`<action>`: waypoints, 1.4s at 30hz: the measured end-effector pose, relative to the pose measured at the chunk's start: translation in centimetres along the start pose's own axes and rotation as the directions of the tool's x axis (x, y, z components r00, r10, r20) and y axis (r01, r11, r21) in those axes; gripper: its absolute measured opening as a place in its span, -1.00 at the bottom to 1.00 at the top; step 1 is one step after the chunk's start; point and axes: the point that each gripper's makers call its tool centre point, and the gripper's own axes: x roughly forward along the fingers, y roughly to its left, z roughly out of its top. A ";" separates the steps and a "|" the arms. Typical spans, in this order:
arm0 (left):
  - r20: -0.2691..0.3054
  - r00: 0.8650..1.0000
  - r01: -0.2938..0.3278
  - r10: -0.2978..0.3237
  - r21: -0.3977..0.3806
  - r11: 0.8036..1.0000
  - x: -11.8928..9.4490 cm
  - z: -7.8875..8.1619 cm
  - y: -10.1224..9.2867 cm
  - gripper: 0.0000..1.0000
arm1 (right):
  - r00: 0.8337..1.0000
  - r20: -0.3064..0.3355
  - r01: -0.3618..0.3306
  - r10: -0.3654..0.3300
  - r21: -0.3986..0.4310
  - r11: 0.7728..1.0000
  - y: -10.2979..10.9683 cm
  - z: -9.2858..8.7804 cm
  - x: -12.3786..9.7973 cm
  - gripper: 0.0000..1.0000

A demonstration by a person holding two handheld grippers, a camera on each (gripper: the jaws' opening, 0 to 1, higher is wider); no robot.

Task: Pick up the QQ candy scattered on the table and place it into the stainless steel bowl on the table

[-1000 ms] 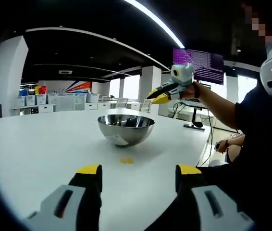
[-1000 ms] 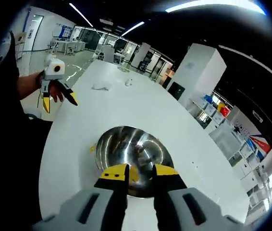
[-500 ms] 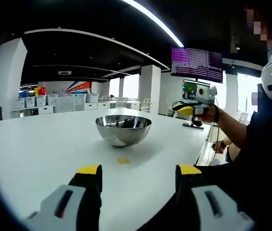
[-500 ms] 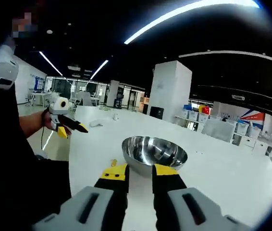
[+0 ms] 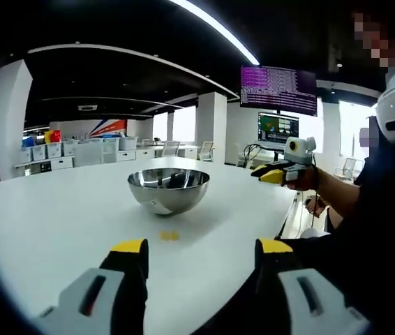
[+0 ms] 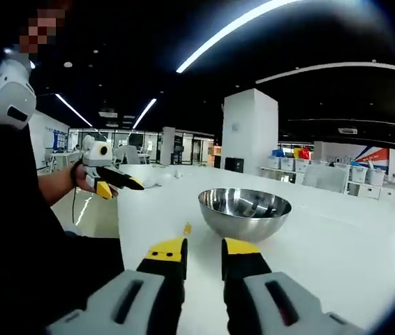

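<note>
- The left gripper (image 5: pixel 201 252) hovers low over the white table (image 5: pixel 51 216) with its jaws wide apart and nothing between them.
- The right gripper (image 6: pixel 204 250) has its jaws a narrow gap apart, also holding nothing.
- Just beyond the left jaws lies one yellow QQ candy (image 5: pixel 169 236), on the table in front of the bowl, apart from it.
- The stainless steel bowl (image 5: pixel 168 190) sits upright past the candy; its contents cannot be told.
- Risk, as I judge it: the candy is small and flat, so jaws closing off-centre could flick it away or toward the table edge.
- A hasty reach could knock the light bowl.
</note>
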 end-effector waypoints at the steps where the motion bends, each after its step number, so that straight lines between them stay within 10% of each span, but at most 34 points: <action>1: 0.001 1.000 -0.003 0.003 -0.001 1.000 -0.1 0.0 0.1 0.23 | 1.000 -0.025 -0.005 0.005 -0.017 1.000 0.3 -0.5 0.5 -0.59; 24: 0.003 0.999 -0.043 0.043 -0.043 0.998 -2.6 -1.4 1.6 0.23 | 0.976 -0.166 -0.145 0.142 -0.003 0.989 5.4 -4.7 16.3 -0.59; 42: 0.009 0.996 -0.086 0.087 -0.071 0.994 -4.1 -2.1 3.4 0.23 | 0.962 -0.214 -0.176 0.169 -0.014 0.984 5.9 -5.6 19.7 -0.68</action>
